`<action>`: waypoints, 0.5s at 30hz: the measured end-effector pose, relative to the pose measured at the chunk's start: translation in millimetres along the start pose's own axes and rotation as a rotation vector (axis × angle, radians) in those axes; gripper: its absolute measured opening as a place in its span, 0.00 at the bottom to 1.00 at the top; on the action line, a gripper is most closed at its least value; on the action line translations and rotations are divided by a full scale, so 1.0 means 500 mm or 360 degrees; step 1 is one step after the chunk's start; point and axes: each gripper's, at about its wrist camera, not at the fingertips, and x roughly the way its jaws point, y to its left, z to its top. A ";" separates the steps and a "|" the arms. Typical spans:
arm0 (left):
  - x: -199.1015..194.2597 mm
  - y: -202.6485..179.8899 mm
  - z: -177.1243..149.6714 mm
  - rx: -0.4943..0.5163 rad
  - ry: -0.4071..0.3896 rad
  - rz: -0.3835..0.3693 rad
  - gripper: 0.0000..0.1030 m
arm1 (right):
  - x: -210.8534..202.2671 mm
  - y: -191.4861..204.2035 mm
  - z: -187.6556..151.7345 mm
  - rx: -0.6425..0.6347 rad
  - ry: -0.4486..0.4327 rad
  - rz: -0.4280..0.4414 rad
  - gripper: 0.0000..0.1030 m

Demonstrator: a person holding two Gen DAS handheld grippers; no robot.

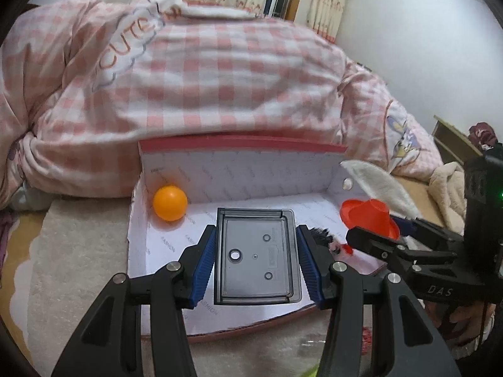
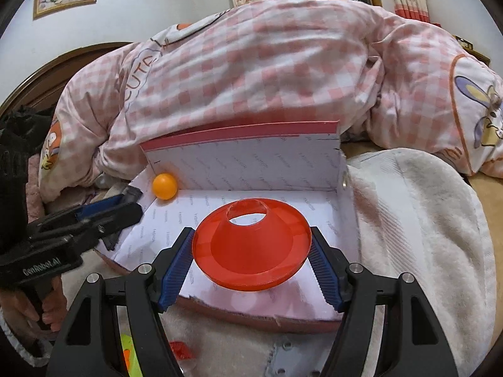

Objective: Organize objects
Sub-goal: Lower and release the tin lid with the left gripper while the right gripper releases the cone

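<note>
Bedroom, bed (image 1: 78,251) with pale fleecy cover as working surface; heaped pink checked quilt (image 1: 220,78) behind, curtained window beyond. Left hand-held gripper (image 1: 256,260): blue pads clamped on the two long sides of a dark translucent plastic tray (image 1: 256,251), held roughly flat, poised over the floor of the box. Right hand-held gripper (image 2: 251,251): jaws set fairly wide, pads pressed against opposite rims of a red cone-shaped disc (image 2: 251,248), open hole at its top, likewise poised over the box. Box (image 2: 251,160): shallow cardboard, pink outside, white printed lining, tall back wall against the quilt, near edge low and ragged. Inside, far left corner: one orange ball (image 1: 169,202), resting near the back wall, well apart from both carried items. Just right of the tray in the left wrist view: small dark bristly item with a red part, too blurred to identify. Beside the box on its right: white fleece towel (image 2: 424,220). In front of the box on the bed: small red and green-yellow items, only partly visible. Step judged in hand: delivery of tray and cone into the box, both over it, neither released. Next move, judged: lower each until seated on the lining, tray toward the left-centre, cone to the right, clear of each other and the ball, then spread the jaws and withdraw without dragging.
</note>
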 end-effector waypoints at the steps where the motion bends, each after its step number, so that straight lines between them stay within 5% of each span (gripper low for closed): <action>1: 0.009 -0.001 -0.003 0.0009 0.0033 0.0017 0.49 | 0.008 0.002 0.000 -0.0019 0.0011 -0.0013 0.70; 15: 0.031 0.008 -0.018 0.0041 0.0102 0.0125 0.49 | 0.074 0.028 0.004 -0.0204 0.0132 -0.0141 0.70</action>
